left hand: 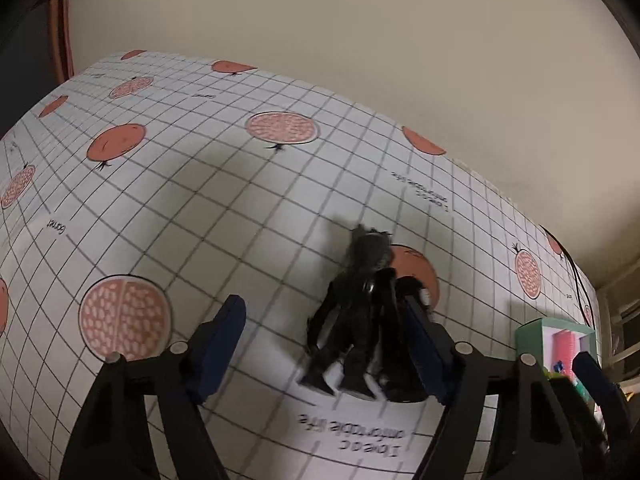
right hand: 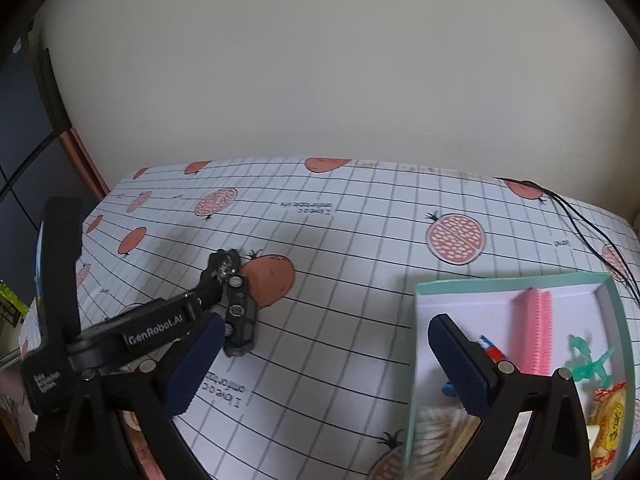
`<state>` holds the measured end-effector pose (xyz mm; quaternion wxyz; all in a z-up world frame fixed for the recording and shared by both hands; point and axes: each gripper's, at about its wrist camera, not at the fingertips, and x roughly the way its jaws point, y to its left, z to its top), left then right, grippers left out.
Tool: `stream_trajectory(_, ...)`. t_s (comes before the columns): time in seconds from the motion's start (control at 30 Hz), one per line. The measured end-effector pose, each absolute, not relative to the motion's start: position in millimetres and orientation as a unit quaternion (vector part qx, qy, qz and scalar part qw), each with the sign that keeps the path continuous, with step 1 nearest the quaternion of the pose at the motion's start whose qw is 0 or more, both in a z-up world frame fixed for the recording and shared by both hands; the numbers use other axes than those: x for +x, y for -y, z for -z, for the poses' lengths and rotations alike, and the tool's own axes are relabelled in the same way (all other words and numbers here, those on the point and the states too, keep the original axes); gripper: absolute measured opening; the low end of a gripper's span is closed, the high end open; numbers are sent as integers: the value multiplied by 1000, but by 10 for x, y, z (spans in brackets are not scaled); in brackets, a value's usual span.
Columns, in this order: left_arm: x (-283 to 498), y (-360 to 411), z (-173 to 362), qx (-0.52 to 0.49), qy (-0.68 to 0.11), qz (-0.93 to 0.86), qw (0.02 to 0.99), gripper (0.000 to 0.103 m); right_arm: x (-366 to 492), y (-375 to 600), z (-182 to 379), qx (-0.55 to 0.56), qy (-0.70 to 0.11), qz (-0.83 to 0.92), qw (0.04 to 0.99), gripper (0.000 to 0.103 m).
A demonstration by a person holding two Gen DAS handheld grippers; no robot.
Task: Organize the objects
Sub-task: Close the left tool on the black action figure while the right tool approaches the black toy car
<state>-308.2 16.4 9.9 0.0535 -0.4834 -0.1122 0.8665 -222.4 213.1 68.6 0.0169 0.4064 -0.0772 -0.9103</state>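
- Left gripper (left hand: pixel 324 344) fingers (left hand: pixel 218 346) spread wide, nothing clamped. Black toy figure (left hand: pixel 356 308) sits between them on the tabletop (left hand: pixel 200 208), pressed up against the right-hand finger, clear gap to the left-hand one.
- Right gripper (right hand: pixel 326 364) fingers (right hand: pixel 460 364) also wide apart, nothing in hold. Its right-hand finger hangs over the box, left-hand finger over bare cloth.
- Tabletop: white grid-pattern cloth with orange pomegranate prints and short text lines, against a plain wall (right hand: pixel 320 60).
- Teal-rimmed box (right hand: pixel 516 282), white inside, at the right side of the tabletop, well apart from the dark toys. Its corner is also visible at the far right of the left wrist view.
- In the box: pink ribbed piece (right hand: pixel 536 332) upright-ish in the middle, translucent green toy (right hand: pixel 590 364) to its right, yellow snack packet (right hand: pixel 610 420) at the near right corner, a red-blue item (right hand: pixel 493 349) and a pale stringy bundle (right hand: pixel 436 428), both partly hidden by the finger.
- Dark toy car (right hand: pixel 240 316) lies just beside the figure, overlapping an orange print; edges blurred.
- Black cable (right hand: pixel 588 232) runs across the far right corner.
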Motion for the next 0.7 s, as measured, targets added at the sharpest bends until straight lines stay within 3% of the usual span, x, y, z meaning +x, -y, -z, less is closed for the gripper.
stream_trajectory(0.1, -3085, -46, -56, -491, 122, -861, 48, 65, -2274, -2035, -652, 409, 76, 909, 26, 102)
stream_trajectory(0.3, -3098, 52, -60, -486, 129, -862, 64, 55, -2373, -1933, -535, 418, 86, 903, 44, 99)
stream_trajectory(0.7, -3102, 41, -70, -485, 133, -860, 82, 51, -2470, -1874, -369, 440, 116, 889, 50, 80)
